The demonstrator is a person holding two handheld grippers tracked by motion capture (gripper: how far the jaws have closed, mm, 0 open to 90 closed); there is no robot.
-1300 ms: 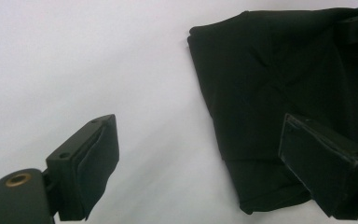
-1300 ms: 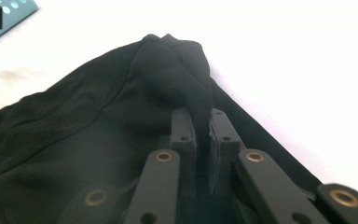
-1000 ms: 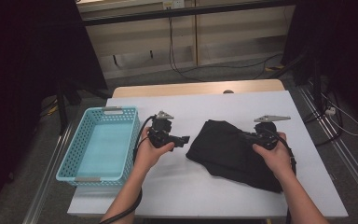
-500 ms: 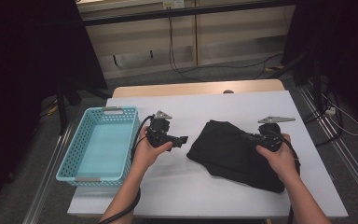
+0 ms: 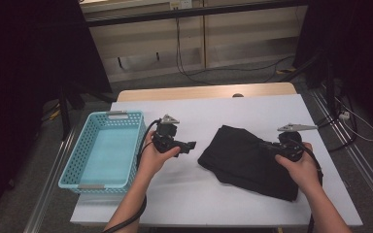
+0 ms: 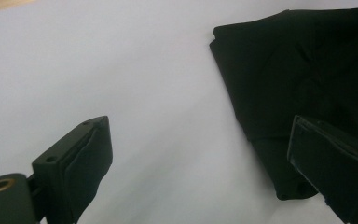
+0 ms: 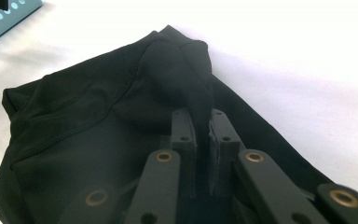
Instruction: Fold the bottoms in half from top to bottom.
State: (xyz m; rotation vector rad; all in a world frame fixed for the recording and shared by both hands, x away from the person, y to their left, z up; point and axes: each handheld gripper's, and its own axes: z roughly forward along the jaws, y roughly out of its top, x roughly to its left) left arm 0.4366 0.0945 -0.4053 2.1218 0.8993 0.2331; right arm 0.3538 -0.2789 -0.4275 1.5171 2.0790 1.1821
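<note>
Item 1: black folded fabric garment (image 5: 250, 162), lying flat on the white surface (image 5: 184, 199), right of centre, long axis running from upper left to lower right in the high view. Right edge lifted into a pinched ridge (image 7: 186, 79).

Item 2: right tongs (image 5: 271, 147), at the garment's right edge, clenched on that raised fold; in the right gripper view, cloth drawn up between the 2 black jaws, pads pressing on both sides.

Item 3: left tongs (image 5: 190, 145), held above bare surface, released, jaws wide apart with nothing between them. Pointed toward the garment's left edge (image 6: 233, 84), which lies just beyond the tips, apart from them, slightly to the right in the left gripper view.

Item 4: light blue perforated plastic basket (image 5: 73, 165), on the surface's left side, beside the left hand (image 5: 153, 158), well apart from the garment.

Governing relation: garment between the 2 tongs, right end already gripped, left end free. Left tongs nearer the free end; judged next need, a short reach rightward onto that edge, across the garment's long axis.
</note>
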